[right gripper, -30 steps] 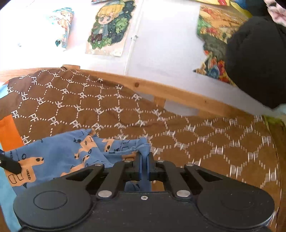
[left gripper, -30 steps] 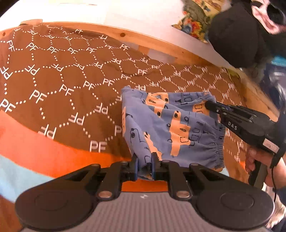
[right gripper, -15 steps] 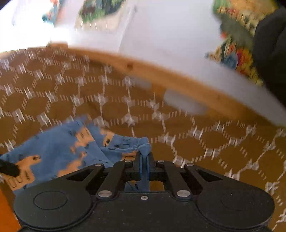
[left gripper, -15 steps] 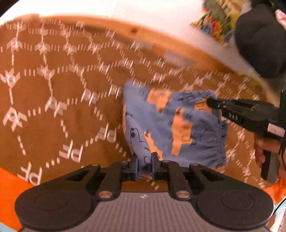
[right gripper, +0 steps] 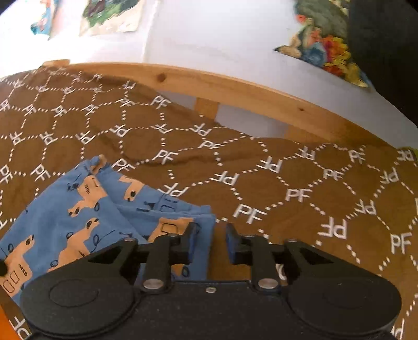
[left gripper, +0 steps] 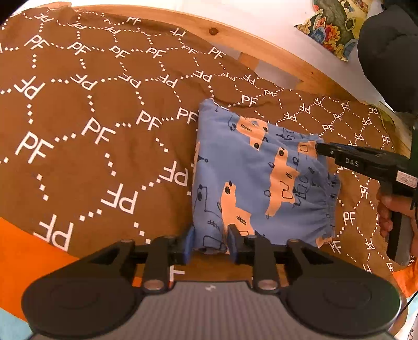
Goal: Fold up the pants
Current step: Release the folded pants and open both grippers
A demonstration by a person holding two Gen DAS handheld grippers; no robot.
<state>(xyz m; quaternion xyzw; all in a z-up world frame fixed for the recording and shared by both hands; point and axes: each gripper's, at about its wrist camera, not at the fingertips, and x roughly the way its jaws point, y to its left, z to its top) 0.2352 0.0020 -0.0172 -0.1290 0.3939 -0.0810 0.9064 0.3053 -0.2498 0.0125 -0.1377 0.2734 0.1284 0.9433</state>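
The blue pants [left gripper: 258, 180] with orange animal prints lie folded into a small rectangle on the brown bedspread [left gripper: 91, 130]. My left gripper [left gripper: 210, 242] is open, its jaws spread on either side of the near corner of the pants. My right gripper [right gripper: 209, 242] is open; a corner of the pants [right gripper: 78, 222] lies between and beside its jaws. In the left wrist view the right gripper [left gripper: 321, 149] rests at the far right edge of the pants, near the elastic waistband [left gripper: 329, 209].
A wooden bed rail [right gripper: 235, 89] runs along the far side, with a white wall behind. A dark garment [left gripper: 389, 52] and a colourful cushion [left gripper: 331, 23] sit at the upper right. An orange stripe [left gripper: 28, 251] of the bedspread lies near left.
Both grippers were shut on the pants and have opened. The folded pants now lie flat on the bedspread, released.
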